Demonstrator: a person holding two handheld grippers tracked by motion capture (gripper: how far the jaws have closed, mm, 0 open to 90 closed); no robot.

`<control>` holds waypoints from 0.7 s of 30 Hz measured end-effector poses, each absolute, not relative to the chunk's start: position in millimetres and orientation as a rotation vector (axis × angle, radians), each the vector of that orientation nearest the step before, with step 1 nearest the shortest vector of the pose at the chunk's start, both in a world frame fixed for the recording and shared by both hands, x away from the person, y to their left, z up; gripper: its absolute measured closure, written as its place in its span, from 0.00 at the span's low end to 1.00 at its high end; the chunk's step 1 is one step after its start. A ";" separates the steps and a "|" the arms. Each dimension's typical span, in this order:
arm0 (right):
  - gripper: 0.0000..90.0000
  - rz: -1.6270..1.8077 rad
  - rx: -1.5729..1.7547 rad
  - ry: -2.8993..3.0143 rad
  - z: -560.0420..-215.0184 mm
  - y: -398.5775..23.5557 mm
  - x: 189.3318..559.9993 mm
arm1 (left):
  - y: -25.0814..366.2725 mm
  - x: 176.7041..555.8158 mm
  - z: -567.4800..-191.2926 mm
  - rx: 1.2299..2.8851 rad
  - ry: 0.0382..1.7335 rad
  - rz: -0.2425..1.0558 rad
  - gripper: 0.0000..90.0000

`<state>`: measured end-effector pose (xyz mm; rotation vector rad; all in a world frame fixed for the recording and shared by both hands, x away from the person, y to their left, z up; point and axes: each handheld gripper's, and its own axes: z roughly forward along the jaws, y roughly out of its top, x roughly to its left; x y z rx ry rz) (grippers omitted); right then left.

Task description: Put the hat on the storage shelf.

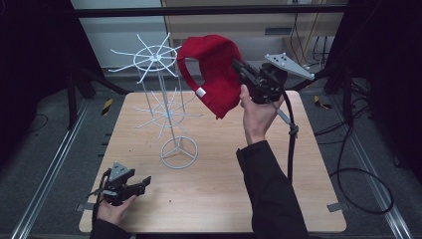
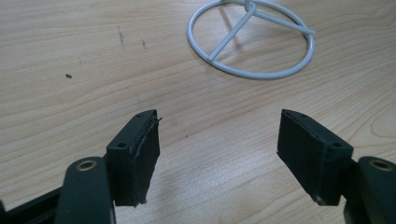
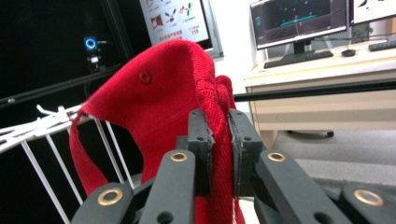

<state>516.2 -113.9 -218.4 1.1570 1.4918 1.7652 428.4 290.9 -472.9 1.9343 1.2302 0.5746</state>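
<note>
A red cap (image 1: 211,69) hangs in the air beside the top wheel of a white wire rack (image 1: 155,59), with my right gripper (image 1: 239,67) shut on its fabric. In the right gripper view the jaws pinch a fold of the red cap (image 3: 159,102), and the rack's white spokes (image 3: 42,123) show at the left just beyond it. My left gripper (image 1: 144,181) rests low on the wooden table (image 1: 219,199) at the front left, open and holding nothing. In the left gripper view its fingers (image 2: 137,154) stand wide apart, facing the rack's ring base (image 2: 254,70).
The rack has a second, lower wheel of spokes (image 1: 166,115) and a ring base (image 1: 179,152) near the table's middle. A black cable (image 1: 291,144) trails from the right gripper. Dark frame posts and floor cables surround the table. A desk with monitors (image 3: 299,21) stands behind.
</note>
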 end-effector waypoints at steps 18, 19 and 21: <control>0.91 1.813 1.182 1.423 -195.2 -122.3 530.3 | 291.1 428.1 -473.1 1.937 1.226 0.568 0.32; 0.91 1.797 1.185 1.434 -196.8 -121.2 531.6 | 291.4 428.4 -473.1 1.936 1.227 0.568 0.32; 0.90 1.760 1.179 1.467 -204.9 -116.6 532.9 | 291.7 428.6 -473.2 1.938 1.229 0.568 0.32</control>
